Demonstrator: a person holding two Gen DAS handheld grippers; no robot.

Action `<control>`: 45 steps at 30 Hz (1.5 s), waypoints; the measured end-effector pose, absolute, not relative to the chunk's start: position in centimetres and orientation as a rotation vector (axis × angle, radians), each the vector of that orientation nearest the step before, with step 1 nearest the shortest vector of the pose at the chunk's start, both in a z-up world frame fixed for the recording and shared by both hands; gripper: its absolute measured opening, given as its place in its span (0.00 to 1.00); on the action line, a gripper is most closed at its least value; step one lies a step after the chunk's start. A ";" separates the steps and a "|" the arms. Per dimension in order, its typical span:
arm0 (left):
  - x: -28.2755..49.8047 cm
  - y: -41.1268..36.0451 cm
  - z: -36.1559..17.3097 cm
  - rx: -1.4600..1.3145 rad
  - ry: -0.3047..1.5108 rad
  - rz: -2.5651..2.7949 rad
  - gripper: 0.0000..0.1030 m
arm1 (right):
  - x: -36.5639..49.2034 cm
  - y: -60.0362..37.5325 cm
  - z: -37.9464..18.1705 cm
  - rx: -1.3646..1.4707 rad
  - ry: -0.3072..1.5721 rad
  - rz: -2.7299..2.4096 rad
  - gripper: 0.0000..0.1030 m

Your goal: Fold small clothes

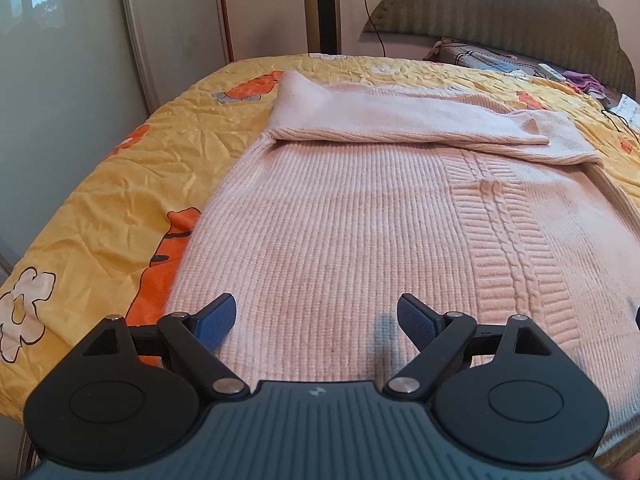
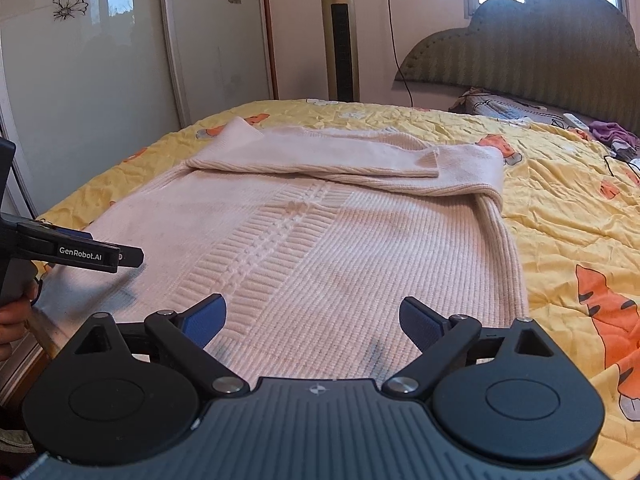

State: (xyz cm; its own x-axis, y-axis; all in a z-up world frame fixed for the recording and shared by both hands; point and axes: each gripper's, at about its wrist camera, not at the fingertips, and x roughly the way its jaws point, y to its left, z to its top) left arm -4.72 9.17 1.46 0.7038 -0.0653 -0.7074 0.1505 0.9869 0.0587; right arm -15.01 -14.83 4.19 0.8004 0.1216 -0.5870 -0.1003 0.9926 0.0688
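Observation:
A pale pink knitted sweater point(image 1: 340, 220) point(image 2: 320, 240) lies flat on the bed, its two sleeves point(image 1: 400, 124) point(image 2: 340, 156) folded across the far end. My left gripper point(image 1: 316, 320) hovers over the sweater's near left part, open, nothing between its blue pads. My right gripper point(image 2: 314, 320) is over the near right part, also open and empty. In the right wrist view the left gripper point(image 2: 100, 256) shows from the side at the sweater's near left edge, with a hand point(image 2: 12, 320) behind it.
A yellow bedspread point(image 1: 120, 184) point(image 2: 560, 208) with orange cartoon prints covers the bed. A padded headboard point(image 2: 540, 48), a pillow point(image 2: 500, 108) and small items lie at the far right. A tower fan point(image 2: 340, 36) and wardrobe doors point(image 2: 100, 80) stand beyond the bed.

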 end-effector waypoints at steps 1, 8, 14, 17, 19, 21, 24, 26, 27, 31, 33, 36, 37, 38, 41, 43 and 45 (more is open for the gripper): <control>-4.7 9.2 1.5 0.115 0.780 -0.124 0.86 | -15.1 -14.9 4.3 0.040 0.630 0.118 0.92; -5.0 9.5 1.7 0.122 0.773 -0.129 0.86 | -15.8 -16.2 4.2 0.064 0.626 0.109 0.91; -5.4 10.2 1.9 0.121 0.764 -0.111 0.86 | -16.3 -15.9 4.2 0.015 0.624 0.062 0.93; -5.5 10.7 2.0 0.110 0.763 -0.100 0.86 | -16.5 -16.3 4.3 0.027 0.622 0.059 0.93; -5.4 11.0 2.0 0.101 0.766 -0.089 0.86 | -16.6 -16.5 4.3 0.035 0.620 0.060 0.93; -5.4 11.2 1.9 0.096 0.772 -0.080 0.86 | -16.7 -16.5 4.3 0.044 0.618 0.059 0.93; -5.4 11.4 1.9 0.095 0.773 -0.077 0.86 | -16.6 -16.6 4.2 0.079 0.627 0.067 0.93; -5.4 11.3 1.9 0.097 0.773 -0.078 0.86 | -16.5 -16.4 4.2 0.074 0.631 0.070 0.93; -5.4 11.3 1.9 0.099 0.773 -0.077 0.86 | -16.6 -16.3 4.2 0.068 0.630 0.073 0.93; -5.5 11.1 1.8 0.107 0.775 -0.068 0.86 | -16.6 -15.6 4.3 0.049 0.632 0.103 0.92; -5.5 11.0 1.7 0.108 0.780 -0.070 0.86 | -16.5 -15.2 4.4 0.043 0.627 0.108 0.92; -5.5 11.0 1.8 0.108 0.780 -0.073 0.86 | -16.4 -14.5 4.5 0.035 0.628 0.136 0.92; -5.5 10.9 1.8 0.109 0.781 -0.072 0.86 | -16.4 -14.2 4.5 0.030 0.629 0.145 0.92; -5.5 10.9 1.8 0.111 0.783 -0.069 0.86 | -16.5 -14.0 4.5 0.024 0.630 0.152 0.92; -5.5 11.0 1.7 0.116 0.788 -0.057 0.86 | -16.6 -13.8 4.6 0.030 0.616 0.143 0.91; -5.5 11.2 1.6 0.110 0.791 -0.053 0.86 | -16.7 -14.2 4.8 0.047 0.608 0.135 0.89; -5.5 11.4 1.6 0.103 0.795 -0.057 0.86 | -16.8 -14.6 5.0 0.058 0.598 0.121 0.89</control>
State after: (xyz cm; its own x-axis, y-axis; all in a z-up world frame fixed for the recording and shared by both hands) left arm -5.52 11.38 1.59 0.6991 -0.0124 -0.7149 0.0899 0.9934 0.0706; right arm -16.82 -14.61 5.01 0.8196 0.1308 -0.5579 -0.0971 0.9912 0.0898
